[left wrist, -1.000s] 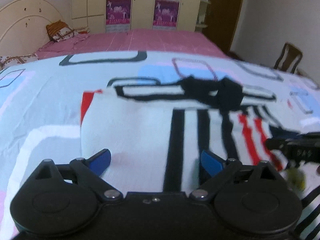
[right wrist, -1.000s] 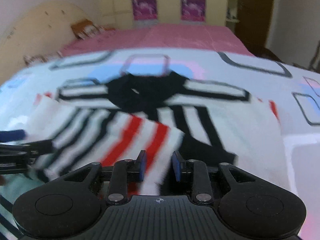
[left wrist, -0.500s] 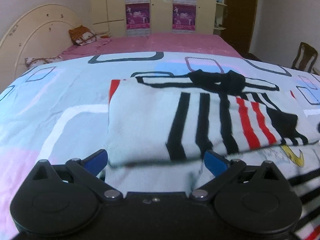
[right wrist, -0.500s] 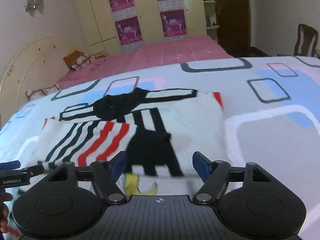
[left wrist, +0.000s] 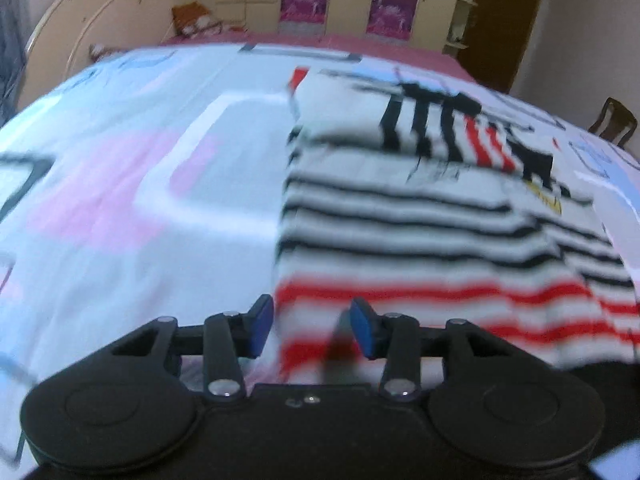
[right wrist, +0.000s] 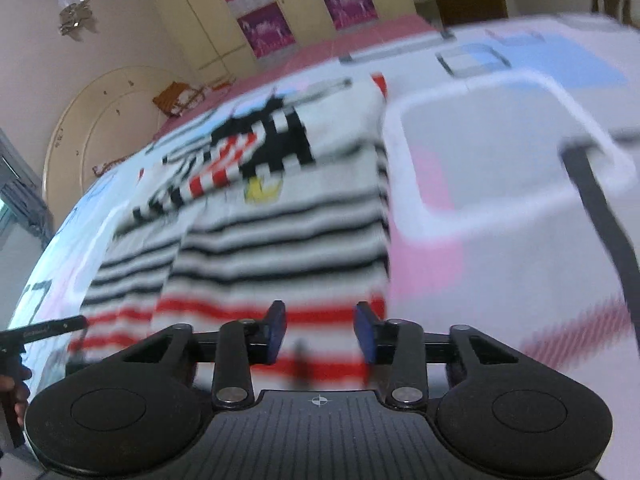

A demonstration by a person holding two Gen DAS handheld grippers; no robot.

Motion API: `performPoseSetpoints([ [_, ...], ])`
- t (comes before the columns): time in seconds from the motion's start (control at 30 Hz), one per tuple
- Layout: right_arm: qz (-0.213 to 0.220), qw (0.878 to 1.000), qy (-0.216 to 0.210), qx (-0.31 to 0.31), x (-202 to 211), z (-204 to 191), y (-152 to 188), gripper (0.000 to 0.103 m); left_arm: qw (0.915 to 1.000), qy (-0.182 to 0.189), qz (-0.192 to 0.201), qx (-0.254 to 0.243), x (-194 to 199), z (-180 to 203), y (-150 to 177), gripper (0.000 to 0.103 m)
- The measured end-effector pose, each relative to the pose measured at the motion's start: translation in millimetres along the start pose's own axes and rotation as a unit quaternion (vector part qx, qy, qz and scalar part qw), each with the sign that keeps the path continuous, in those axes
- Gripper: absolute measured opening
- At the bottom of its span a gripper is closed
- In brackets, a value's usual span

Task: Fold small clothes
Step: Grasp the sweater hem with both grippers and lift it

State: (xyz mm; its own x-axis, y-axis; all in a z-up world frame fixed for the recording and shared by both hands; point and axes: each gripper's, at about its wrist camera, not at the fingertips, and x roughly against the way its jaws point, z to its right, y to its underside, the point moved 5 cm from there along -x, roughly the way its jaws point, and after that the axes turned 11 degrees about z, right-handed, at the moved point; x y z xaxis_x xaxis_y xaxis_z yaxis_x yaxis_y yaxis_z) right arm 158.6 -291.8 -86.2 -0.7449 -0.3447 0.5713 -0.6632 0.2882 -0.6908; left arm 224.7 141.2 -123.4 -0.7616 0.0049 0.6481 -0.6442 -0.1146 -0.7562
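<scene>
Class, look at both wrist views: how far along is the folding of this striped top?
Done: the sleeves are folded in over the striped top on the bed sheet. In hand: the left tongs and right tongs sit open at the red-striped hem, apparently gripping nothing yet. Left: probably folding the hem up toward the collar.

no readable text, labels or numbers; all print too blurred

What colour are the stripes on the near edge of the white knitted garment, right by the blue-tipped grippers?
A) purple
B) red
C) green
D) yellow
B: the hem of the white knitted garment nearest the left gripper and the right gripper carries red stripes.
</scene>
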Motion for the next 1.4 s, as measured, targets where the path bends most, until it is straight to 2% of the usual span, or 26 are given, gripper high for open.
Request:
performPoseSetpoints([
  [0.03, -0.006, 1.0, -0.003, -0.011, 4.9, 3.6, 7.5, 0.037, 1.0, 0.001, -0.005, 0.006, 7.4, -4.6, 8.0, 0.065],
  [0.07, -0.009, 1.0, -0.005, -0.02, 9.9, 7.0, 13.8, 0.037, 0.9999, 0.0, -0.005, 0.013, 14.3, -7.7, 14.8, 0.086],
  [0.1, -0.012, 0.999, -0.007, -0.03, 14.9, 10.2, 20.2, 0.037, 0.9998, -0.001, -0.002, 0.019, 22.1, -9.4, 21.5, 0.097],
  [0.13, -0.015, 0.999, -0.009, -0.036, 18.6, 11.9, 25.0, 0.037, 0.9997, 0.0, 0.0, 0.023, 26.5, -9.3, 25.5, 0.096],
  [0.2, -0.023, 0.999, -0.011, -0.047, 23.1, 15.2, 32.5, 0.037, 0.9995, 0.015, -0.003, 0.029, 33.6, -7.5, 34.2, 0.082],
  [0.47, -0.04, 0.993, -0.052, -0.1, 38.8, 16.6, 54.1, 0.037, 0.9932, 0.087, -0.016, 0.076, 45.5, 4.7, 53.0, 0.076],
  [0.5, -0.041, 0.991, -0.058, -0.11, 38.2, 17.1, 54.7, 0.037, 0.9919, 0.096, -0.017, 0.082, 44.0, 5.9, 52.4, 0.072],
  [0.57, -0.039, 0.989, -0.068, -0.125, 34.2, 18.3, 53.7, 0.037, 0.9876, 0.119, -0.02, 0.1, 39.2, 8.5, 50.5, 0.061],
  [0.7, -0.043, 0.984, -0.084, -0.151, 21.9, 17.3, 50.6, 0.037, 0.9759, 0.168, -0.033, 0.136, 28.9, 12.3, 47.9, 0.057],
  [0.77, -0.053, 0.983, -0.092, -0.149, 21.8, 14.6, 54.9, 0.023, 0.9659, 0.201, -0.05, 0.155, 29.2, 15.2, 53.2, 0.047],
  [0.8, -0.066, 0.981, -0.102, -0.151, 21.5, 12.4, 60.3, 0.016, 0.9622, 0.211, -0.056, 0.163, 29.8, 16.1, 57.8, 0.044],
  [0.83, -0.073, 0.98, -0.109, -0.15, 23.6, 10.9, 66.4, 0.014, 0.9604, 0.217, -0.055, 0.166, 31.3, 16.6, 62.1, 0.044],
  [0.93, -0.069, 0.978, -0.119, -0.156, 28.5, 10.6, 76.4, 0.011, 0.9537, 0.221, -0.046, 0.199, 30.6, 10.5, 66.4, 0.042],
  [1.03, -0.055, 0.977, -0.113, -0.172, 26.7, 16.1, 70.8, 0.009, 0.9459, 0.216, -0.039, 0.239, 22.0, 3.9, 62.1, 0.042],
  [1.23, -0.045, 0.979, -0.105, -0.169, 19.3, 17.7, 55.9, 0.009, 0.945, 0.203, -0.023, 0.255, 10.8, 1.5, 51.1, 0.042],
  [1.3, -0.046, 0.979, -0.105, -0.171, 18.3, 19.7, 55.4, 0.009, 0.9484, 0.198, -0.023, 0.247, 9.0, 3.0, 49.6, 0.04],
  [1.33, -0.047, 0.979, -0.104, -0.168, 17.9, 19.7, 55.8, 0.009, 0.9522, 0.193, -0.023, 0.235, 9.7, 5.0, 48.9, 0.036],
  [1.37, -0.046, 0.98, -0.105, -0.164, 18.7, 19.2, 56.4, 0.005, 0.9569, 0.186, -0.024, 0.222, 11.0, 6.4, 49.3, 0.021],
  [1.4, -0.045, 0.981, -0.104, -0.157, 20.4, 18.4, 57.0, 0.005, 0.9607, 0.178, -0.028, 0.211, 11.5, 7.4, 50.4, 0.008],
])
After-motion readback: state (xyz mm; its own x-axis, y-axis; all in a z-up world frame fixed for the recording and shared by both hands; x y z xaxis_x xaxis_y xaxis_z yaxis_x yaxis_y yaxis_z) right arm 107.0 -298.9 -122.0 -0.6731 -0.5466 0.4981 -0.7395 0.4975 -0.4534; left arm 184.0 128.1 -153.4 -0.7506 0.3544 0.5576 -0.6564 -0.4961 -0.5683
